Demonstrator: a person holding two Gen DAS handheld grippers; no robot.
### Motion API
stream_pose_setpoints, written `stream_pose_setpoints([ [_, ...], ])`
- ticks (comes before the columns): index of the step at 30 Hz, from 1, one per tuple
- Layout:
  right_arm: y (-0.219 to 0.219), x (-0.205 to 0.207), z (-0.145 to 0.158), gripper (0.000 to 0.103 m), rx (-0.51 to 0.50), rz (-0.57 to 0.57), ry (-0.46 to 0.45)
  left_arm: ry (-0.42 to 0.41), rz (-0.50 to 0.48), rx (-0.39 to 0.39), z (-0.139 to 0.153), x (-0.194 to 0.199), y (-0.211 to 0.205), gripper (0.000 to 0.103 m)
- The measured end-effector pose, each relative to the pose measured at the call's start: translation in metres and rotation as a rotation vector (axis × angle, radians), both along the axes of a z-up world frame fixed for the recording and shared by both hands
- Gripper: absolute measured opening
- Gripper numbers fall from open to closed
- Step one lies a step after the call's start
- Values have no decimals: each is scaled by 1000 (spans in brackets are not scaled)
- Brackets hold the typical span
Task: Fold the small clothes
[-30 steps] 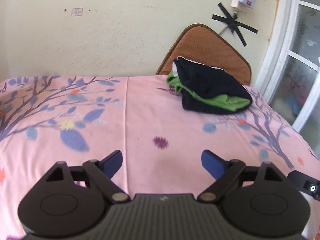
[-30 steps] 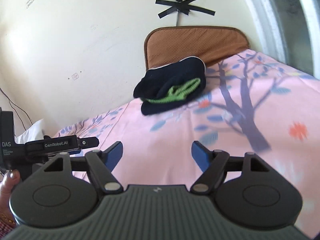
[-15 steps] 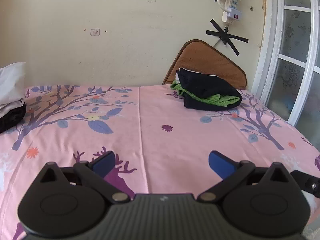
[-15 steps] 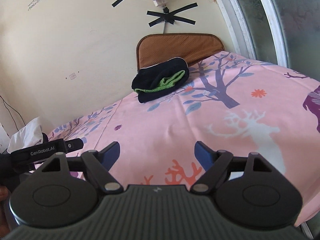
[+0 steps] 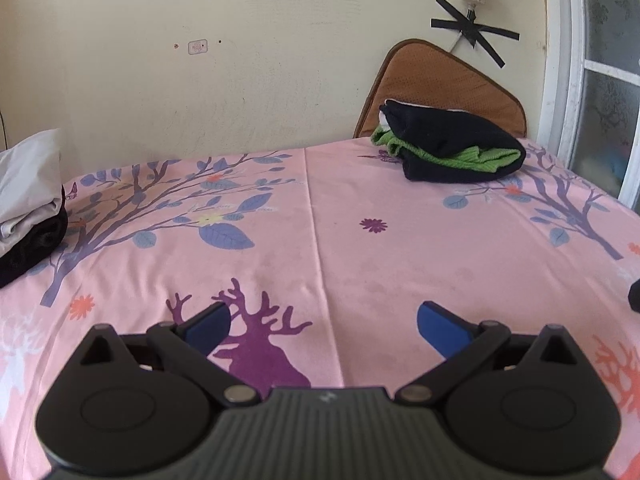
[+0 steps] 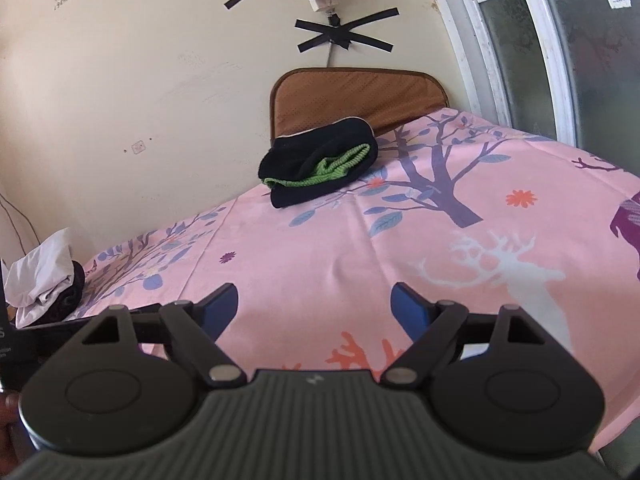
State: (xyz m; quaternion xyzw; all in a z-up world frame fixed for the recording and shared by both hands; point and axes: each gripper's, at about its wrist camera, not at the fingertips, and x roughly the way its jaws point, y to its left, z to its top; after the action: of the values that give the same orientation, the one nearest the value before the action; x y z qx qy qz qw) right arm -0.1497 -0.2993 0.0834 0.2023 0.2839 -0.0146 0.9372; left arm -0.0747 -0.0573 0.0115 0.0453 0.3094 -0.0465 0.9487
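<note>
Black-and-green knit bundle of small clothes (image 5: 448, 152) lies at the far right of the pink tree-print bedsheet (image 5: 320, 240), well apart from both claws. Left claw (image 5: 322, 322) and right claw (image 6: 314, 306) hang spread, empty. Soft, light, floppy; pinch an outer hem.

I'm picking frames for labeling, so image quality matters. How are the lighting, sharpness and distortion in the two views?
Left wrist view: even daylight, soft shadows, the folded clothes sharp, the window frame bowed by the fisheye. Right wrist view: equally bright, no glare on the sheet, the window strongly curved, and the white pile at the edge softer.
</note>
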Motion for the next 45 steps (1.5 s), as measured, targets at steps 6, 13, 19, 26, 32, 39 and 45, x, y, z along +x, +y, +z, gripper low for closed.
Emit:
stream_pose_setpoints([
  [6, -3, 26, -18, 86, -31, -36, 42, 53, 0, 11, -16, 20, 3, 103],
  [13, -7, 61, -30, 86, -88, -93, 24, 18, 64, 58, -19, 44, -5, 103],
  [19, -8, 67, -35, 87, -74, -82, 25, 32, 45, 77, -21, 51, -11, 103],
  [26, -8, 63, -35, 90, -52, -71, 10, 31, 36, 44, -22, 47, -8, 103],
  [32, -3, 66, -35, 94, -70, -53, 19, 41, 31, 22, -22, 46, -6, 103],
  [39, -4, 66, -36, 95, -68, -49, 19, 47, 35, 9, -22, 46, -5, 103],
  [45, -4, 66, -36, 95, -66, -49, 18, 38, 54, 27, -21, 44, -6, 103],
])
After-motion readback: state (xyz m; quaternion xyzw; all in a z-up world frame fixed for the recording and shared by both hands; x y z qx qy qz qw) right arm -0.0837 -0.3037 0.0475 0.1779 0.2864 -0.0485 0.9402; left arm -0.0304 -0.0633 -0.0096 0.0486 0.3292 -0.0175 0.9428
